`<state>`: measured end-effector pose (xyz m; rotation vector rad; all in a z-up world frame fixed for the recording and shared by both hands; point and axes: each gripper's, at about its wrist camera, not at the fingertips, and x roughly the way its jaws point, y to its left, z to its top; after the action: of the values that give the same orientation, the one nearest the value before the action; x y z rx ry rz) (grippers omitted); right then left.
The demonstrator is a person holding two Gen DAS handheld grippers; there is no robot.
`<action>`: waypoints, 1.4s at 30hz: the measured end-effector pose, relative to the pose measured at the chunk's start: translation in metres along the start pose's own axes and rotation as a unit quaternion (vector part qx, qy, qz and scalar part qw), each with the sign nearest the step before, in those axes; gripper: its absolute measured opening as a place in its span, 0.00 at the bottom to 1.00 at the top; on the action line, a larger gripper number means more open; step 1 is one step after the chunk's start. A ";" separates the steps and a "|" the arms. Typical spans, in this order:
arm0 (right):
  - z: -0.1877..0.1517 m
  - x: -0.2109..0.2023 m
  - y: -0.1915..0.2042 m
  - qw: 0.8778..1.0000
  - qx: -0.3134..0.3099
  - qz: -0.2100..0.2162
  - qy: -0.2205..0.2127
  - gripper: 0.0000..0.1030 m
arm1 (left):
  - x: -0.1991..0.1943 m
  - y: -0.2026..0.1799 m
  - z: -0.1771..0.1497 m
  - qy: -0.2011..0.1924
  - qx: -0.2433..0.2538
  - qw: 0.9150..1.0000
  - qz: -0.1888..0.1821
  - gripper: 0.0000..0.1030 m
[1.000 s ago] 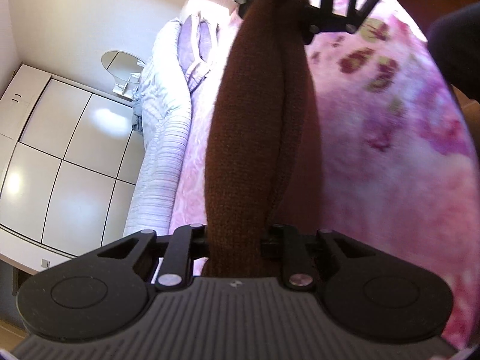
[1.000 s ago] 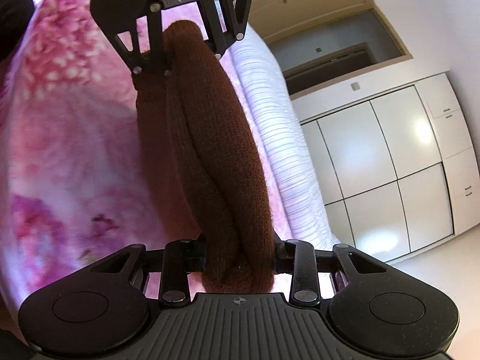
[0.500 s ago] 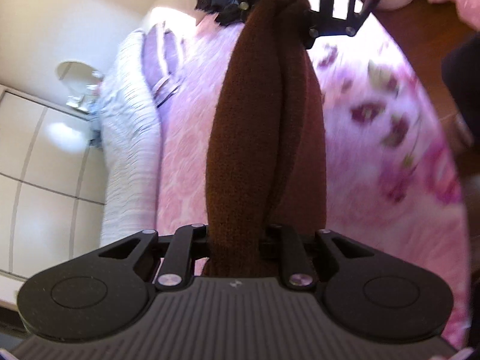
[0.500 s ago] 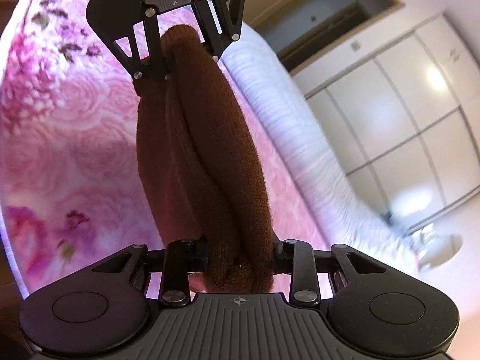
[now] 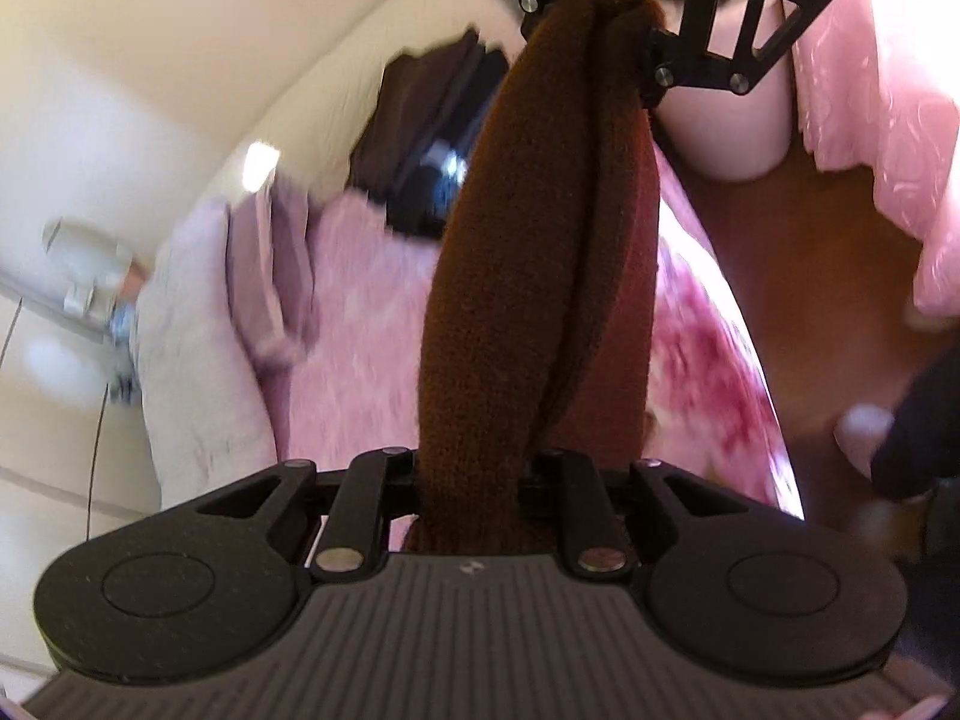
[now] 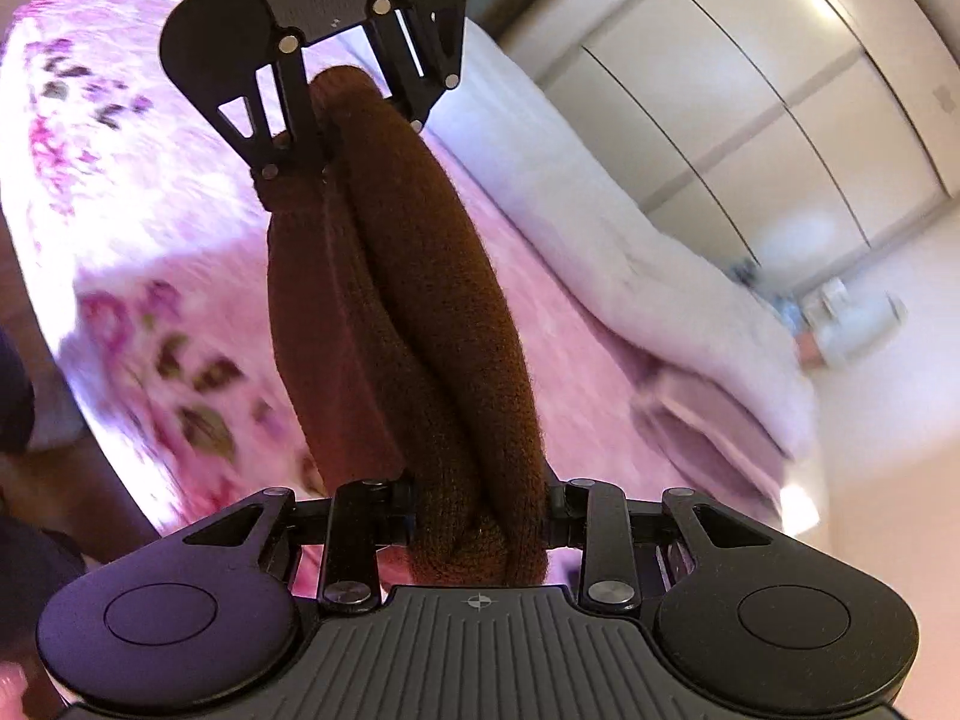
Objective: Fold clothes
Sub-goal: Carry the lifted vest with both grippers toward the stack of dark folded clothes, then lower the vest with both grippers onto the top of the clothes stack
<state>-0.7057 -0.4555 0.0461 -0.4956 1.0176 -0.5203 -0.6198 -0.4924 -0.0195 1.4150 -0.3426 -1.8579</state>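
The left gripper is clenching one end of a bunched brown knitted garment, and the right gripper is clenching the other end; it is stretching between them above the blurred pink floral bed. Its lower folds are hanging hidden.

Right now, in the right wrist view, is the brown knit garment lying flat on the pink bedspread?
No: the brown knit garment hangs bunched in the air between the left gripper and the right gripper, above the pink bedspread.
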 end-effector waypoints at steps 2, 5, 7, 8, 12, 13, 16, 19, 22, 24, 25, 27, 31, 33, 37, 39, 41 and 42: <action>-0.013 -0.008 -0.021 1.000 0.013 -0.015 0.015 0.31 | 0.012 0.013 0.022 -0.021 0.017 1.000 -0.002 0.16; -0.029 -0.017 -0.050 0.998 0.034 -0.038 0.037 0.31 | 0.033 0.030 0.051 -0.053 0.038 0.998 -0.006 0.16; -0.039 -0.020 -0.069 0.996 0.048 -0.053 0.054 0.31 | 0.050 0.041 0.066 -0.078 0.052 0.996 -0.010 0.16; -0.044 -0.024 -0.079 0.995 0.054 -0.060 0.064 0.31 | 0.058 0.045 0.073 -0.090 0.060 0.994 -0.011 0.16; -0.061 -0.031 -0.117 0.987 0.079 -0.090 0.106 0.31 | 0.084 0.065 0.104 -0.137 0.082 0.987 -0.020 0.16; -0.066 -0.033 -0.126 0.985 0.084 -0.097 0.113 0.31 | 0.090 0.070 0.113 -0.149 0.088 0.985 -0.024 0.16; -0.081 -0.035 -0.153 0.979 0.096 -0.118 0.134 0.31 | 0.112 0.085 0.138 -0.172 0.110 0.978 -0.029 0.16; -0.098 -0.028 -0.179 0.975 0.104 -0.131 0.145 0.31 | 0.136 0.105 0.166 -0.182 0.119 0.976 -0.026 0.16; -0.121 -0.015 -0.213 0.974 0.106 -0.138 0.145 0.31 | 0.168 0.127 0.193 -0.183 0.117 0.976 -0.019 0.16; -0.137 0.000 -0.239 0.975 0.101 -0.140 0.140 0.31 | 0.191 0.143 0.214 -0.179 0.114 0.977 -0.010 0.16; -0.146 0.008 -0.254 0.976 0.096 -0.140 0.135 0.31 | 0.205 0.151 0.225 -0.176 0.110 0.978 -0.005 0.16; -0.168 0.028 -0.286 0.979 0.085 -0.140 0.121 0.31 | 0.233 0.168 0.248 -0.165 0.102 0.981 0.008 0.16; -0.215 0.077 -0.365 0.985 0.059 -0.132 0.089 0.31 | 0.297 0.211 0.300 -0.136 0.081 0.987 0.031 0.16; -0.237 0.100 -0.406 0.988 0.043 -0.129 0.076 0.31 | 0.326 0.236 0.326 -0.124 0.074 0.988 0.049 0.16; -0.269 0.137 -0.480 0.986 0.011 -0.158 0.047 0.31 | 0.373 0.270 0.364 -0.123 0.070 0.983 0.114 0.16; -0.284 0.148 -0.499 0.983 -0.005 -0.179 0.031 0.32 | 0.395 0.271 0.370 -0.126 0.058 0.982 0.131 0.16; -0.302 0.165 -0.499 0.983 -0.011 -0.181 0.022 0.35 | 0.432 0.249 0.364 -0.104 0.056 0.987 0.107 0.17; -0.314 0.180 -0.490 0.985 -0.012 -0.169 0.022 0.36 | 0.452 0.236 0.360 -0.091 0.056 0.990 0.091 0.17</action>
<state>-0.9932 -0.9911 0.0886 -0.6873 0.9871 -0.8247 -0.8940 -1.0509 -0.0665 1.2437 -0.6545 -1.8447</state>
